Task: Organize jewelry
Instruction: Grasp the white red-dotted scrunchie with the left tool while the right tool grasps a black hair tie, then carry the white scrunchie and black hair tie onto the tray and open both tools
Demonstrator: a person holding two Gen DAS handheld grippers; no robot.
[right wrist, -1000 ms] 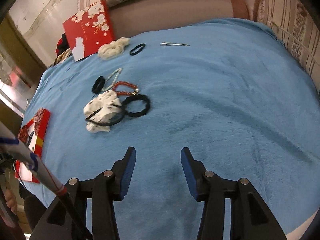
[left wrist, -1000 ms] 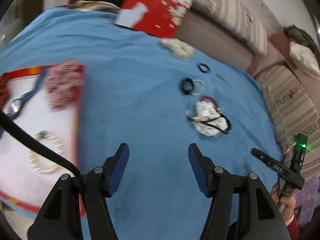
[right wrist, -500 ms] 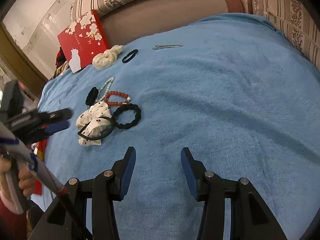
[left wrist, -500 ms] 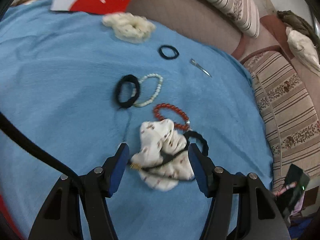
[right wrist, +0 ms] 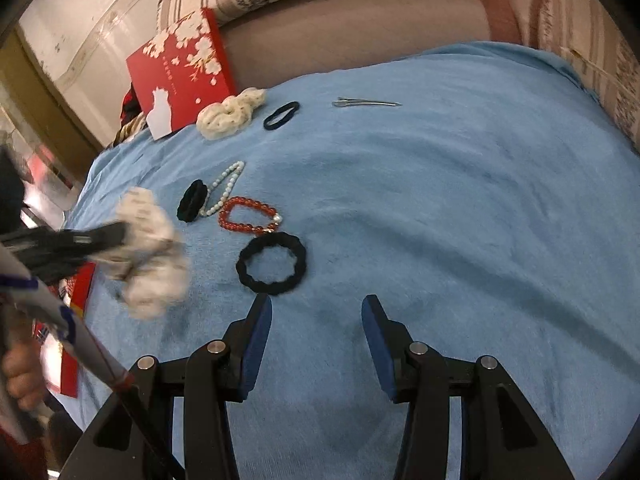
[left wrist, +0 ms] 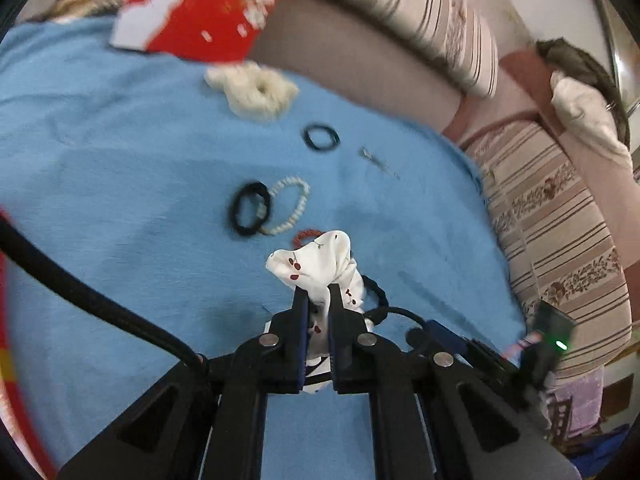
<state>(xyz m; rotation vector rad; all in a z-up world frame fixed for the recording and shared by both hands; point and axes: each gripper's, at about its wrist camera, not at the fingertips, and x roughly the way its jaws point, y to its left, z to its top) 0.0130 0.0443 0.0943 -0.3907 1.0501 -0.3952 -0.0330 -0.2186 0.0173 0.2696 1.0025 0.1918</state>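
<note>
My left gripper [left wrist: 318, 294] is shut on a white scrunchie with red dots [left wrist: 320, 260], bunched between its pads and lifted off the blue blanket [left wrist: 120, 184]. In the right wrist view the same scrunchie [right wrist: 152, 248] shows blurred at the left. My right gripper [right wrist: 316, 304] stands open above the blanket with nothing between its fingers, just short of a black wavy scrunchie [right wrist: 272, 264]. Beyond that lie a red bead bracelet [right wrist: 248, 214], a pearl bracelet [right wrist: 224, 188] and a thick black hair tie [right wrist: 193, 200].
Farther back lie a cream scrunchie [right wrist: 230, 114], a thin black hair tie [right wrist: 281, 115] and a metal hair clip [right wrist: 366, 103]. A red flowered box lid [right wrist: 180, 68] leans on the sofa back. A red tray [right wrist: 82, 292] sits at the blanket's left edge.
My left gripper swung from the red tray to the white scrunchie, shut on it and raised it. My right gripper drew a little closer to the black wavy scrunchie.
</note>
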